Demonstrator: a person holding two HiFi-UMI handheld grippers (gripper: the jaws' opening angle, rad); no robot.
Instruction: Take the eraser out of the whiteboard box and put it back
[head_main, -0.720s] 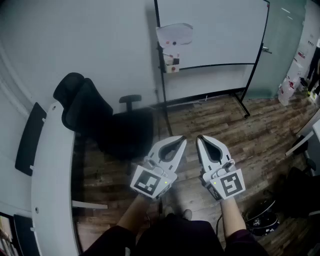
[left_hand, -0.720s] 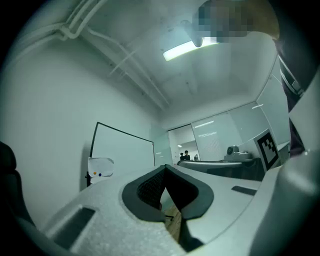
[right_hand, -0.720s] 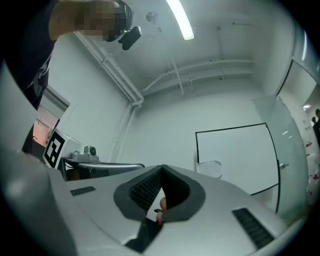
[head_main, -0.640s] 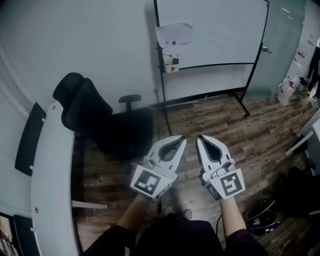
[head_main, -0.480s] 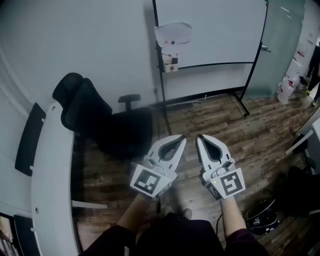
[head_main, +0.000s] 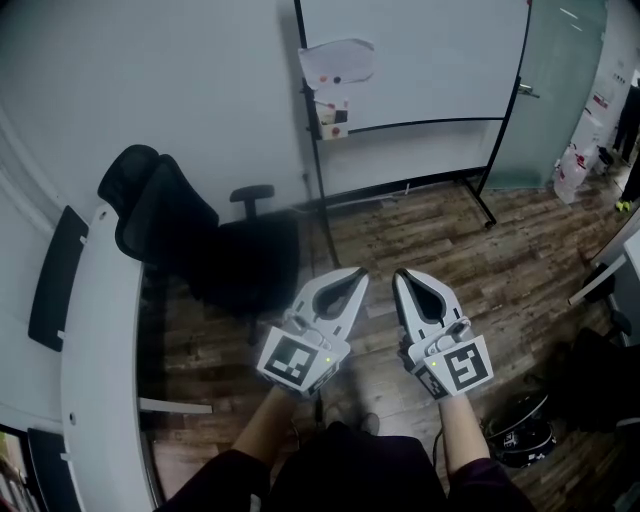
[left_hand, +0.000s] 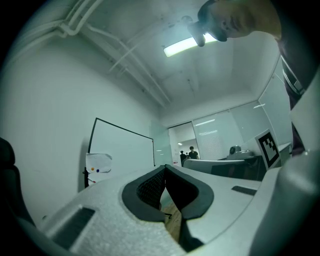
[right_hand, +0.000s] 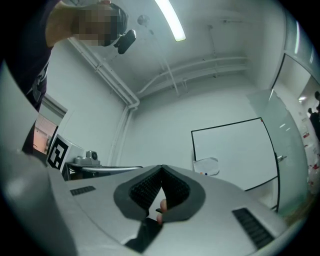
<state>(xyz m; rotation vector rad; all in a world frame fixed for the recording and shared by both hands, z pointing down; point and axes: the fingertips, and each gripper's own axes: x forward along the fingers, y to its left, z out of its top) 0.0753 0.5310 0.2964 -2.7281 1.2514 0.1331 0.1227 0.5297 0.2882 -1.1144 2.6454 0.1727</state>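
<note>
A whiteboard (head_main: 420, 55) on a black wheeled stand stands across the room against the wall. A white sheet (head_main: 336, 60) with coloured dots hangs at its left edge, and a small box (head_main: 332, 115) sits just below it. The eraser is too small to make out. My left gripper (head_main: 360, 271) and right gripper (head_main: 397, 273) are held side by side in front of me, far short of the board, both shut with nothing in them. The whiteboard (left_hand: 122, 150) shows beyond the left gripper (left_hand: 165, 166), and the whiteboard (right_hand: 235, 155) shows beyond the right gripper (right_hand: 161, 167).
A black office chair (head_main: 190, 240) stands between me and the board's left side. A curved white desk (head_main: 100, 350) runs along the left. A glass door (head_main: 560, 80) is at the right, and dark gear (head_main: 520, 435) lies on the wooden floor at lower right.
In the head view the whiteboard and chair have slid slightly left and up. Both grippers keep their place side by side and stay shut.
</note>
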